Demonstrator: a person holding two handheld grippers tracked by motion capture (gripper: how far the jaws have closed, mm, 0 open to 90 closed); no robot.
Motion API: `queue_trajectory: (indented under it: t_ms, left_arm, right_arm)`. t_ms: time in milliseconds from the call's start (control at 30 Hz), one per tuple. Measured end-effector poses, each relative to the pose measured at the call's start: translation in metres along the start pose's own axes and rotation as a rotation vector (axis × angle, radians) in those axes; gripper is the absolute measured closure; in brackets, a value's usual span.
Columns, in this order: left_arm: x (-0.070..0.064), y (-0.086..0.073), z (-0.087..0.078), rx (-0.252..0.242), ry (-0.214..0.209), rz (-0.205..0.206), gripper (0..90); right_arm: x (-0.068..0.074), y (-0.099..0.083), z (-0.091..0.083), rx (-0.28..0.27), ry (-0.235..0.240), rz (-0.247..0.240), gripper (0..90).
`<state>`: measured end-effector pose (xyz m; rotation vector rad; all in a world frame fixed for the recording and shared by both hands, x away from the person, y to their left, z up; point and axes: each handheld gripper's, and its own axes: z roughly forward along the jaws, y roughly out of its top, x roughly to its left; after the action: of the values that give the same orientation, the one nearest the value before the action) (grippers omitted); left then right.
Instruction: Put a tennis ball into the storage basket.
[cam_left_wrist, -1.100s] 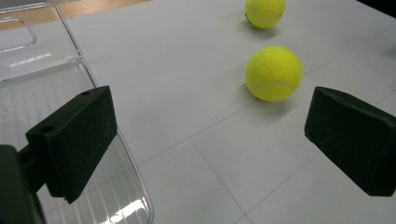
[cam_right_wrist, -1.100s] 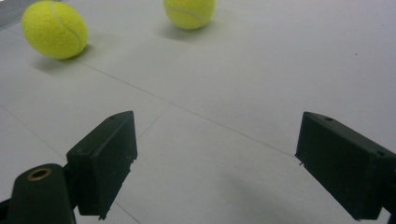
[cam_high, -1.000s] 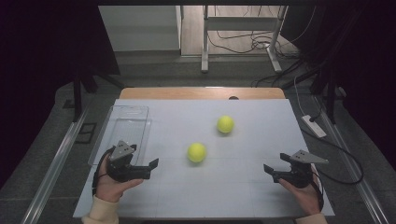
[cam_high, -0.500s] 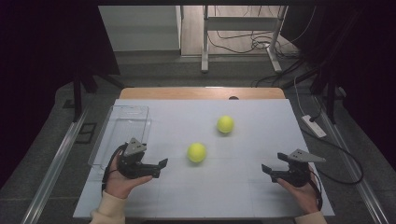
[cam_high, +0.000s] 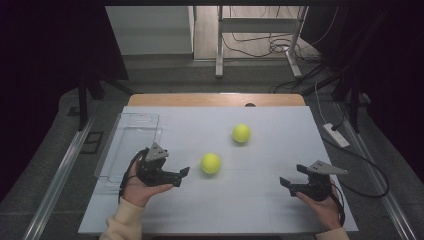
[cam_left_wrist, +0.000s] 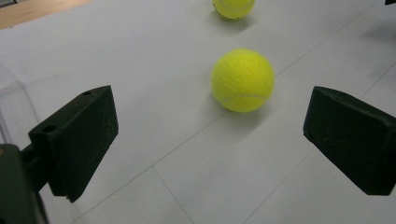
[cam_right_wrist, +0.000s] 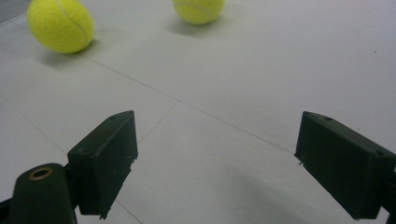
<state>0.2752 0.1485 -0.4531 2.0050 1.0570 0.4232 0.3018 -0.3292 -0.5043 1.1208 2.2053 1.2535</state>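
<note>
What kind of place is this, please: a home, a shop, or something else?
Probably a lab or test room set up for recording. A white table stands among dark curtains, loose cables lie on the floor behind it, and it bears only two tennis balls and a clear plastic bin.

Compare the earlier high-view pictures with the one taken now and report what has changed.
The left tongs moved forward and rightward toward the nearer tennis ball, jaws open, gripping nothing. Unchanged: the right tongs, open at the right; both tennis balls, including the farther tennis ball; the clear plastic bin.
</note>
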Motion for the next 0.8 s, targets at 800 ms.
queue_trajectory:
  t_ms: [800]
  left_arm:
    - [-0.019, 0.028, 0.026, 0.030, -0.058, 0.061, 3.6]
  right_arm:
    - [0.000, -0.002, -0.001, 0.000, -0.005, 0.007, 12.8]
